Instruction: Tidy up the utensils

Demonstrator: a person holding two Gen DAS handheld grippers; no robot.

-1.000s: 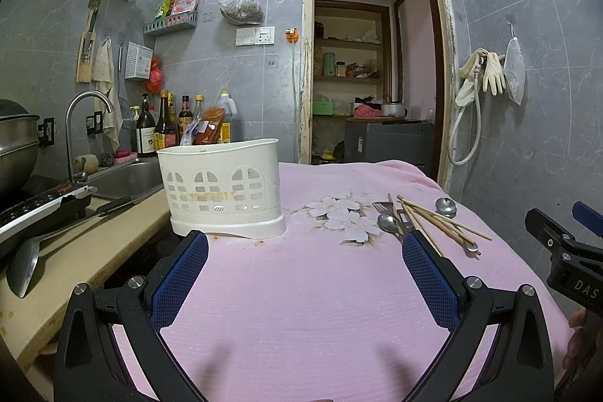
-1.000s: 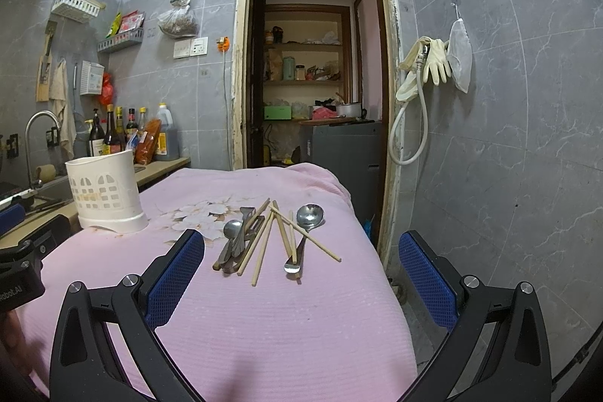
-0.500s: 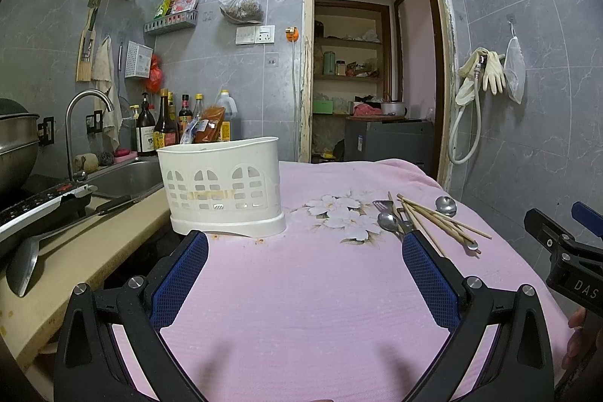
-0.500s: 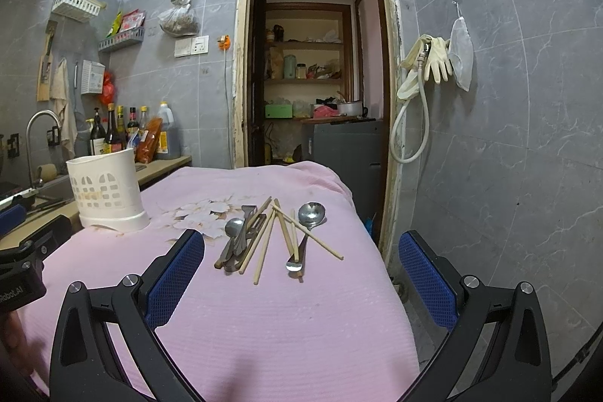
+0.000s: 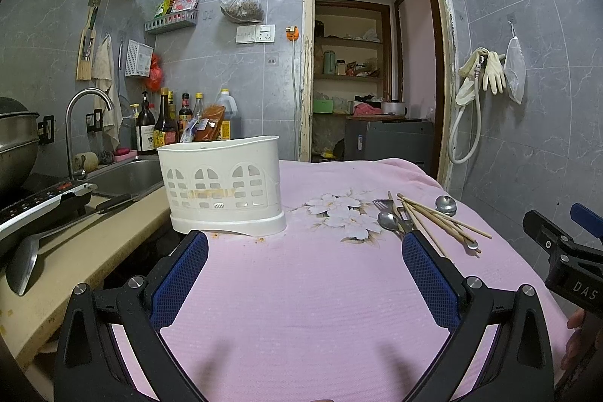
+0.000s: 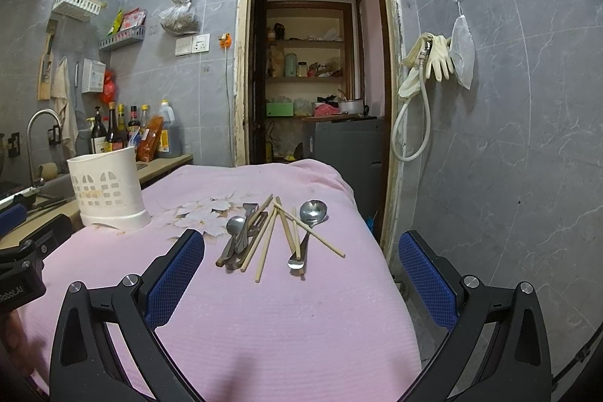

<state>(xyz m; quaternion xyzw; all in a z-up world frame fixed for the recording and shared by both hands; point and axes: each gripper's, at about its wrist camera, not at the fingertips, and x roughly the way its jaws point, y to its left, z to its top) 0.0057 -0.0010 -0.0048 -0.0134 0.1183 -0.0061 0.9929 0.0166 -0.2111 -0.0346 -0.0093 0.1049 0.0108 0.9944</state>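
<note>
A white slotted utensil holder [image 5: 222,183] stands upright on the pink cloth-covered table [image 5: 301,289]; it also shows at the left in the right wrist view [image 6: 107,191]. A pile of utensils lies to its right: wooden chopsticks [image 6: 269,240], a big spoon [image 6: 311,215], smaller spoons and a fork [image 6: 237,236]. The pile shows in the left wrist view [image 5: 418,217]. My left gripper [image 5: 303,262] is open and empty, just short of the holder. My right gripper [image 6: 301,260] is open and empty, close before the near ends of the utensils.
A counter [image 5: 75,251] with a sink [image 5: 124,172], faucet, sauce bottles [image 5: 162,123] and a ladle [image 5: 26,259] lies left of the table. The table's right edge drops toward a tiled wall [image 6: 490,176]. A doorway [image 6: 312,81] opens behind.
Both grippers have crept slightly forward toward the table's objects; the utensil pile sits a little lower and nearer in the right wrist view. Nothing on the table has moved.
</note>
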